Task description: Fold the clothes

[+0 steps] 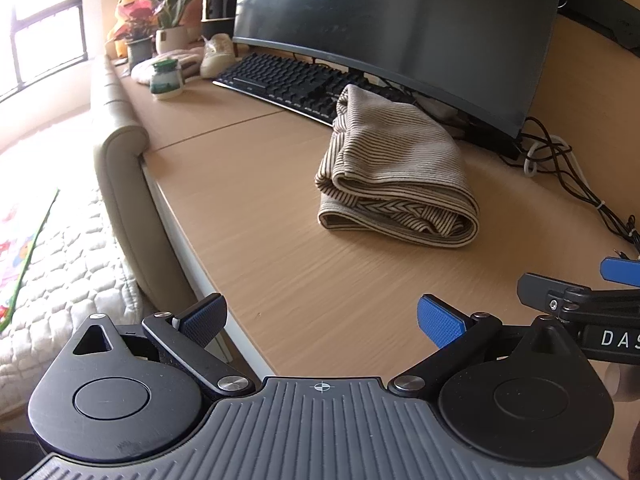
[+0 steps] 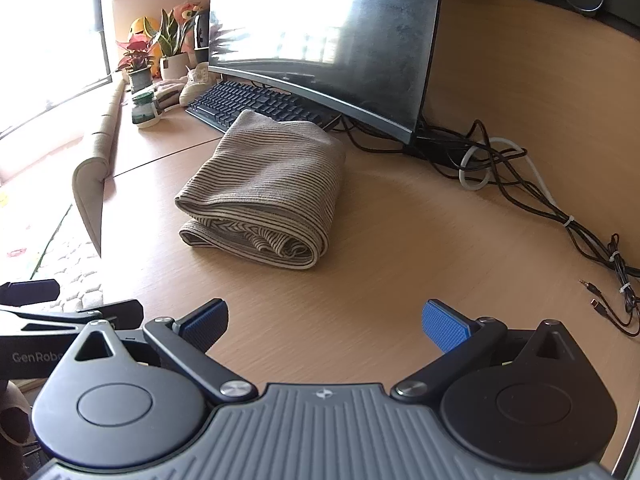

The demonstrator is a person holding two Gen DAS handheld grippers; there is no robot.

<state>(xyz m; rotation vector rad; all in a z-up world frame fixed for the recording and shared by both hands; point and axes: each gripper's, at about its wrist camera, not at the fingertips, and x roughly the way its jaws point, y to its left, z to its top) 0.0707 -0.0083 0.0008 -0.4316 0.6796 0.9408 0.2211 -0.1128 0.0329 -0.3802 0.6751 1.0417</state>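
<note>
A folded striped garment (image 1: 394, 176) lies on a wooden desk (image 1: 248, 208), near its back edge, just in front of a keyboard (image 1: 288, 80) and curved monitor (image 1: 400, 32). The left gripper (image 1: 322, 324) and right gripper (image 2: 325, 326) hover near the front edge, fingers spread wide, holding nothing.

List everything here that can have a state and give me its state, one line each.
Left tool: open, holding nothing, above the desk's near edge.
Right tool: open, holding nothing, over the desk.
Striped garment: folded into a layered bundle, lying on the desk, touching neither tool.
Monitor: screen dark, apparently off.
Loose cable plugs: unplugged, lying on the desk.
Green-lidded jar: lid on.
</note>
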